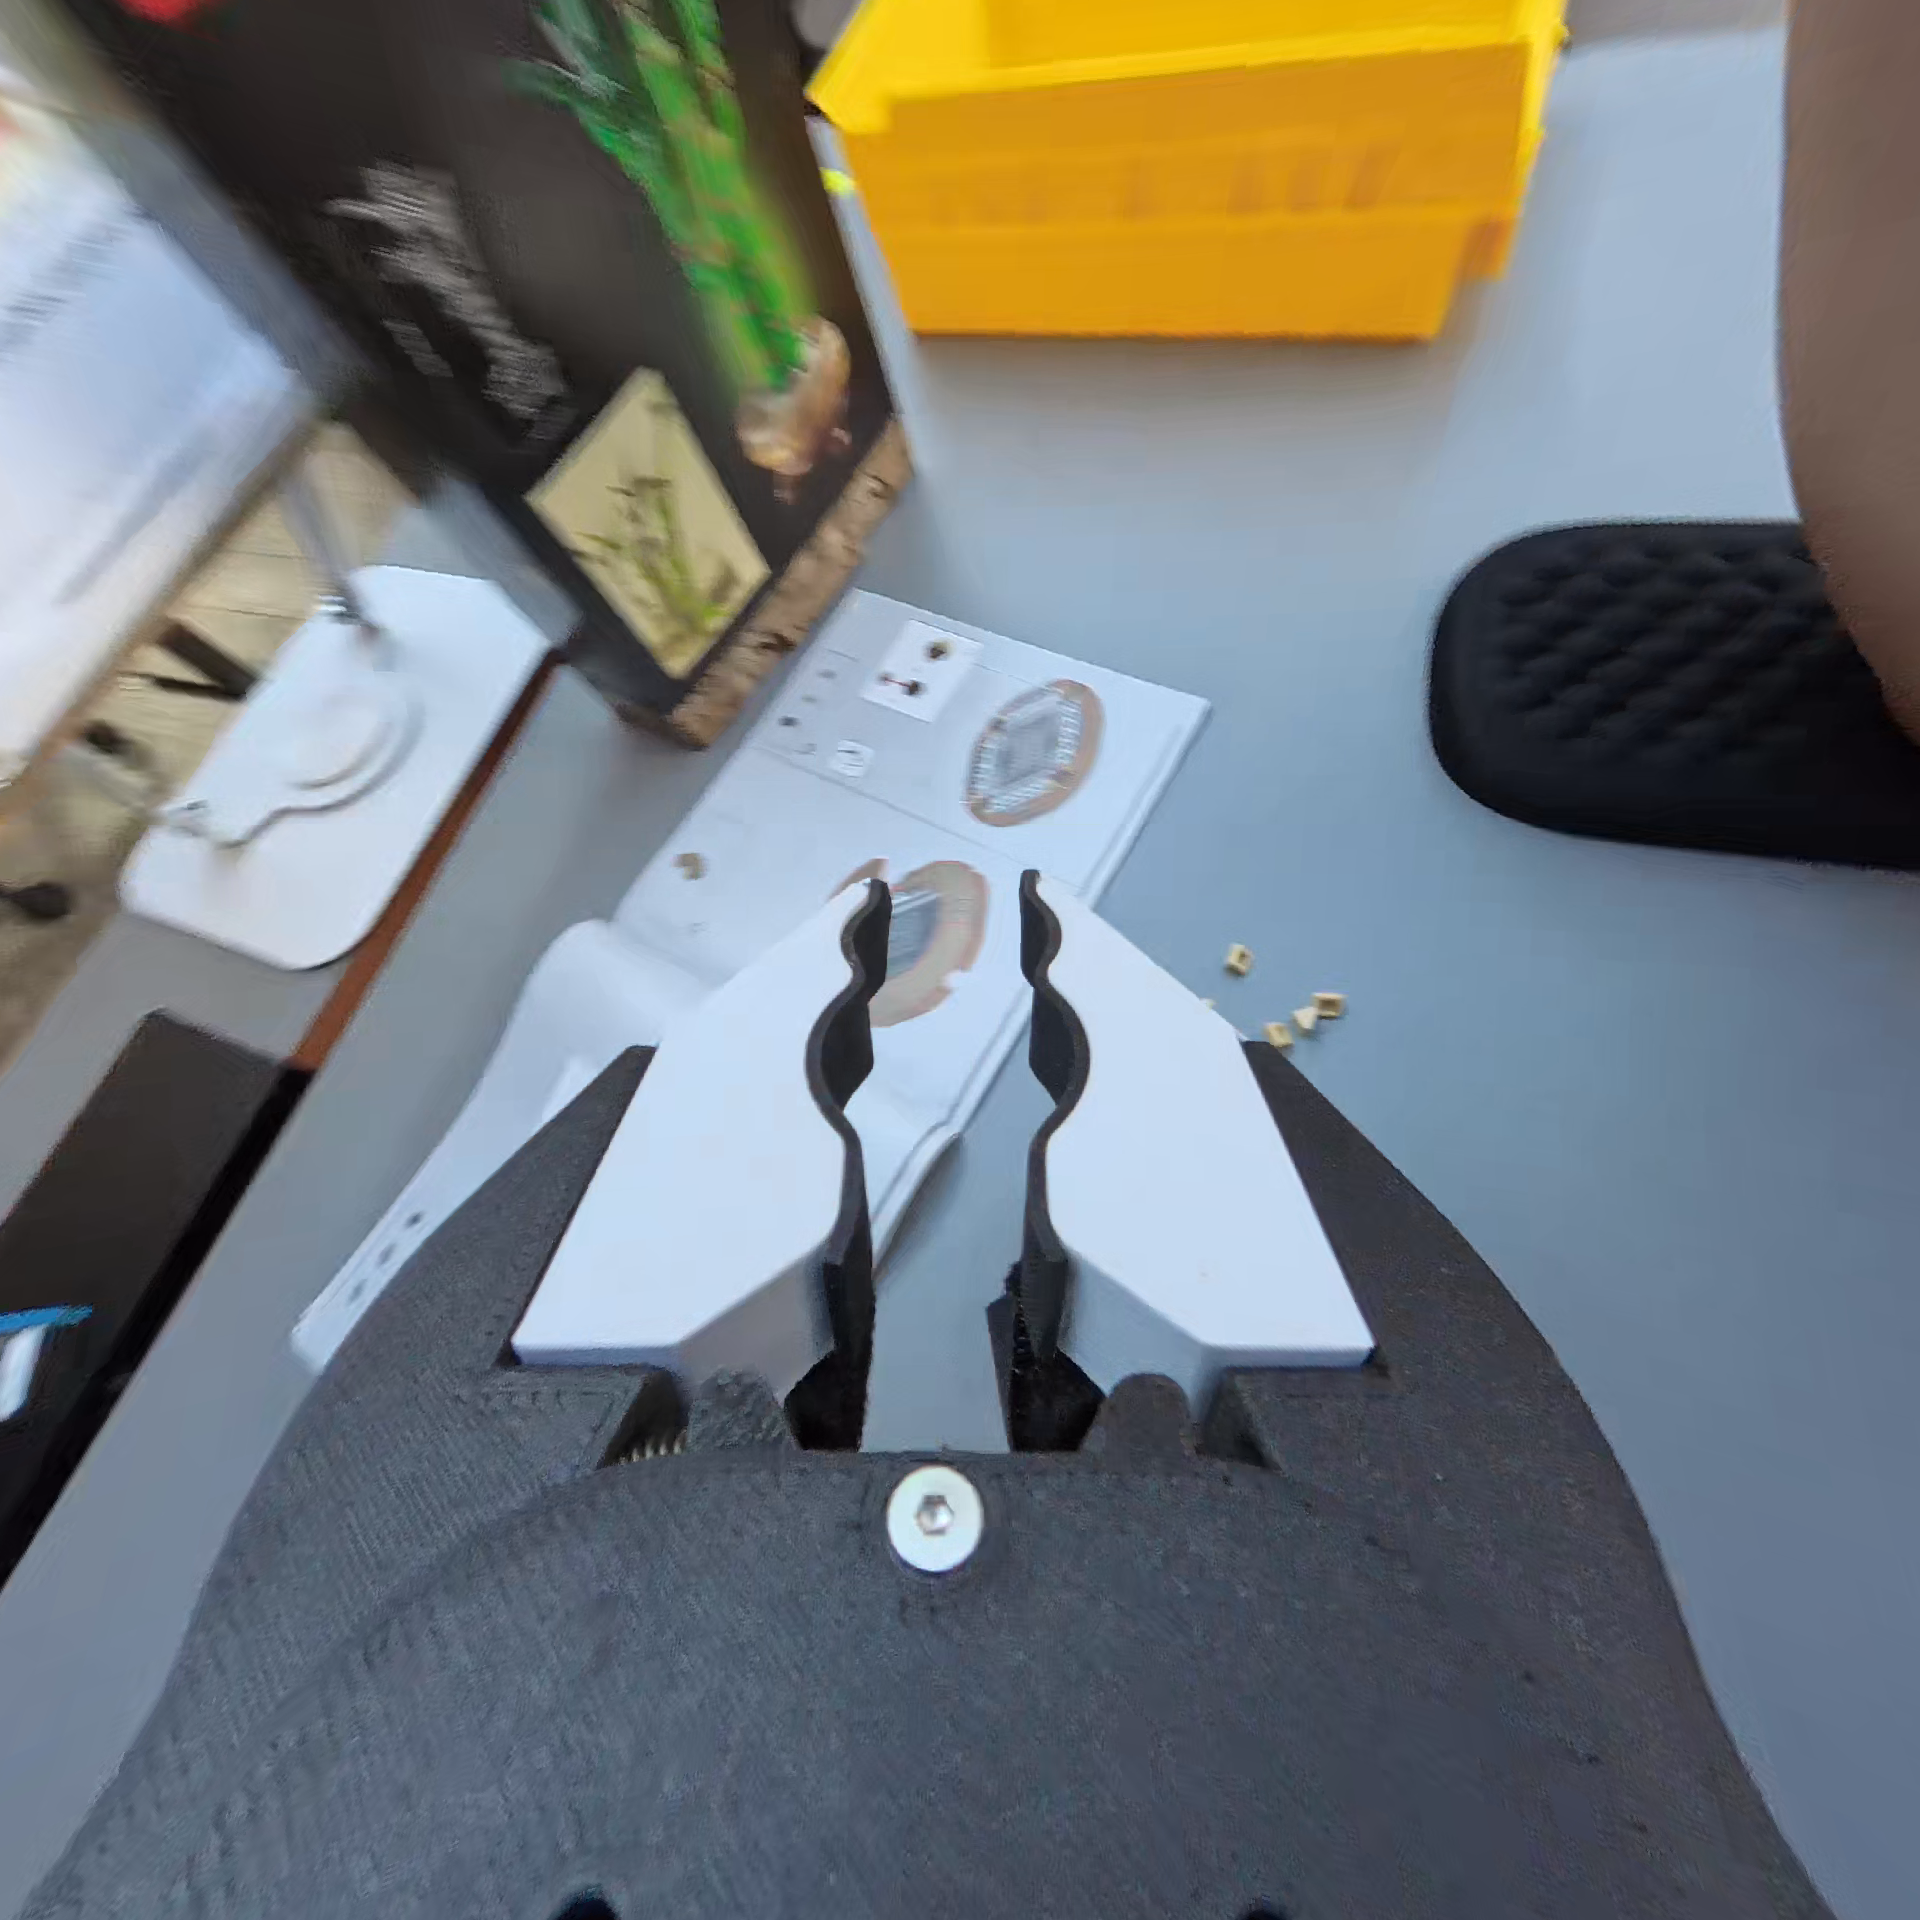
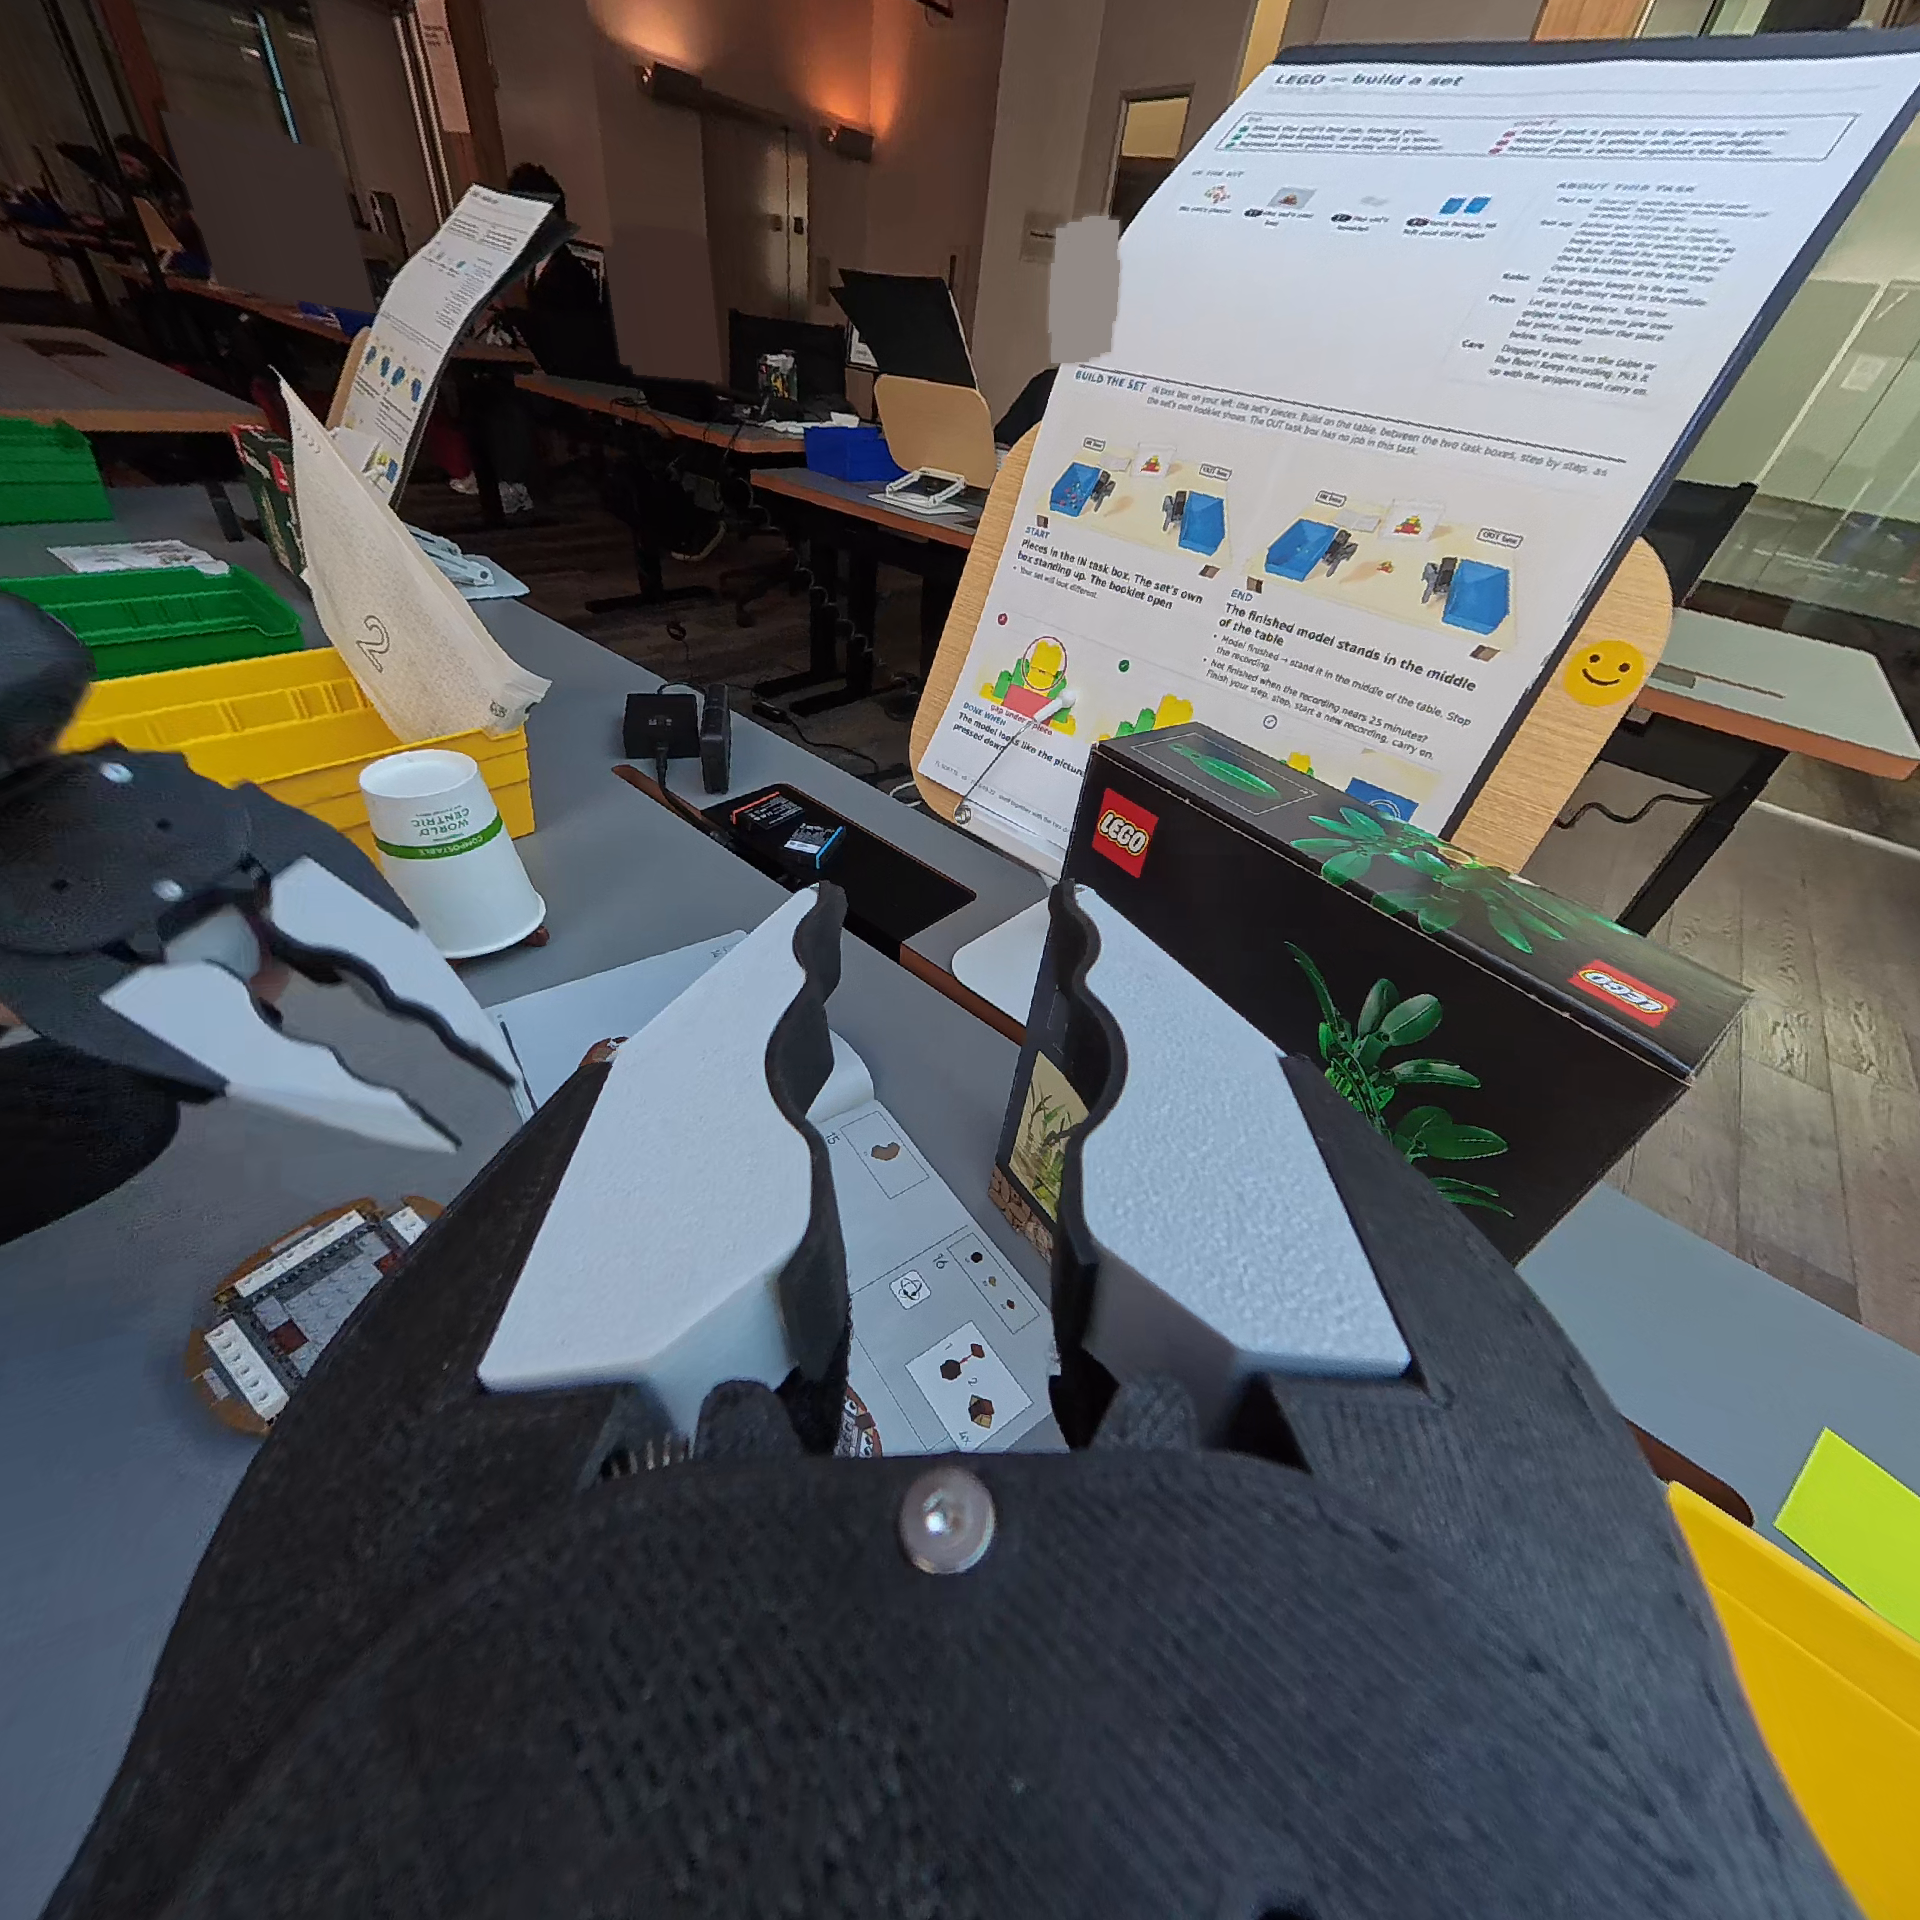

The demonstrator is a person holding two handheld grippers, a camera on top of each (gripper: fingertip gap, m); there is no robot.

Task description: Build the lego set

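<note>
Facing printed black set box (image 2: 1382, 997), booklet (image 2: 935, 1299)

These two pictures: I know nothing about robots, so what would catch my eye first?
Each view is filled by a black tool with white fingers: the left tool open over the booklet, the right tool open too. A yellow bin glows at the far edge of the grey table, beside the black box with green leaves. A round half-built model lies at lower left in the right view.
</note>
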